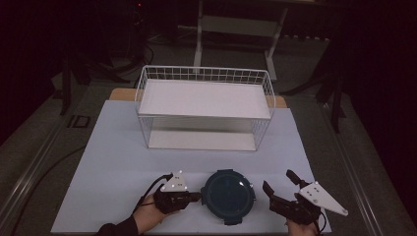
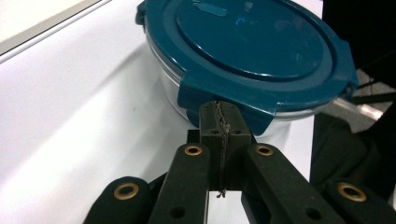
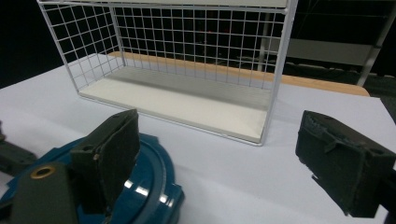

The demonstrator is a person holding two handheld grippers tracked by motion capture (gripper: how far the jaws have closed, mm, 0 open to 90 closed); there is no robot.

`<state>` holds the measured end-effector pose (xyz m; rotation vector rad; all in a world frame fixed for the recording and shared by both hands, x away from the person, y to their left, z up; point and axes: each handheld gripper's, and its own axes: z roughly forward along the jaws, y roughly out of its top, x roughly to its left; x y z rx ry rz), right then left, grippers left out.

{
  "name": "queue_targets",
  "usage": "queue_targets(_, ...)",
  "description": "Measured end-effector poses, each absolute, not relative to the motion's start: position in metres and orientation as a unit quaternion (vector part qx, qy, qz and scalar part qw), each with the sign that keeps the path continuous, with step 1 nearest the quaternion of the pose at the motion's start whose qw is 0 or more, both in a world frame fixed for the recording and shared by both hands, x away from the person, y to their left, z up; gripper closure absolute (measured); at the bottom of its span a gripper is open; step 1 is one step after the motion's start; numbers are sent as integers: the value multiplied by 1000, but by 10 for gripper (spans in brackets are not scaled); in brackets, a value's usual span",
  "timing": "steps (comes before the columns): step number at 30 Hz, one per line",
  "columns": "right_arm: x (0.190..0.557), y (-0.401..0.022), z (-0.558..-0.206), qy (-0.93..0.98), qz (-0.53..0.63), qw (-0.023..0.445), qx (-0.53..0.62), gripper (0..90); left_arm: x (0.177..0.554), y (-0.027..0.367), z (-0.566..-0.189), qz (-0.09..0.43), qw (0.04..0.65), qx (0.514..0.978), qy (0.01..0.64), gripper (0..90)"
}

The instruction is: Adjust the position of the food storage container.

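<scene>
A round glass container with a dark teal clip-on lid point(image 1: 229, 195) point(image 2: 252, 42) point(image 3: 144, 186) sits near the front edge of the white table top. My left gripper point(image 1: 195, 196) point(image 2: 222, 122) lies level at its left side. Its jaws are shut together with nothing between them, and the tips sit right at one of the lid's clip tabs point(image 2: 224, 95). To the container's right, my right gripper point(image 1: 278, 181) point(image 3: 229, 154) stands open, its left pad point(image 3: 116, 149) over the lid's edge and nothing between the pads.
A white two-tier wire shelf rack point(image 1: 204, 105) point(image 3: 187, 60) stands on the white table cover point(image 1: 113, 157) behind the container, both shelves bare. A dark floor with cables and a table frame surrounds the table.
</scene>
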<state>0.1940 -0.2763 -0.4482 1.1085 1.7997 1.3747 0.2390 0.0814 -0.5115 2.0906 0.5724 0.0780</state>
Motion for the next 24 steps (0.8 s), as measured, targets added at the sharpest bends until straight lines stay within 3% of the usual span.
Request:
queue_targets(19, 195, -275, -450, 686, 517, 298, 416, 136, 247, 73, -513, 27, 474, 846, 241, 885)
queue_targets(22, 195, -275, -450, 689, 518, 295, 412, 133, 248, 78, -510, 22, 477, 840, 256, 726)
queue_targets(24, 195, -275, -450, 690, 519, 294, 410, 130, 249, 80, -508, 23, 482, 837, 260, 565)
